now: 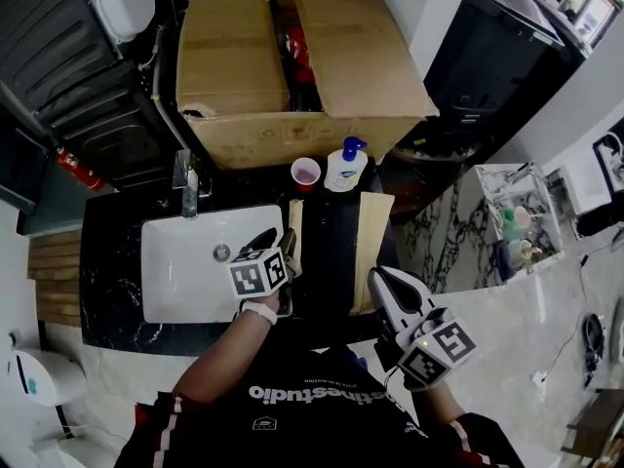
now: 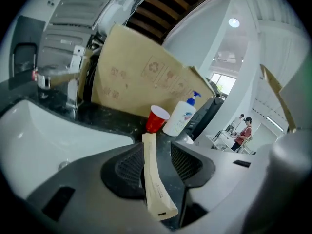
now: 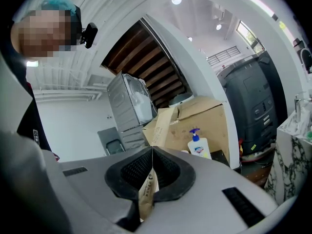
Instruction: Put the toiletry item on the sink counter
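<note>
Most of the task is judged to be done. The sink counter [image 1: 112, 291] has been reached, and the left gripper [image 1: 278, 242] is held low over it, just beside the right edge of the white basin [image 1: 195, 271]. In the left gripper view its jaws are seen standing wide apart. The toiletry item, a flat cream tube [image 2: 152, 179], lies between them, leaning against the left pad, and the right pad is clear of it. The far end of the tube appears to rest on the dark counter, pointing toward the red cup [image 2: 157, 119]. The crimped near end is raised, so it cannot be told whether the tube is fully laid down. What is left is judged to be small: the gripper has to be drawn off without dragging the tube along. The right gripper [image 3: 152, 172] is kept back at the counter's front edge, closed on a flat brown paper packet [image 3: 146, 194].

The room is crowded. A large cardboard box [image 1: 292, 66] with open flaps is set against the back of the counter. The counter is black with pale veining, and a white-and-grey marbled surface [image 1: 439, 232] is seen to its right. A chrome faucet [image 1: 187, 188] is mounted behind the basin. A white pump bottle [image 1: 344, 167] and the red cup are placed side by side in front of the box.
</note>
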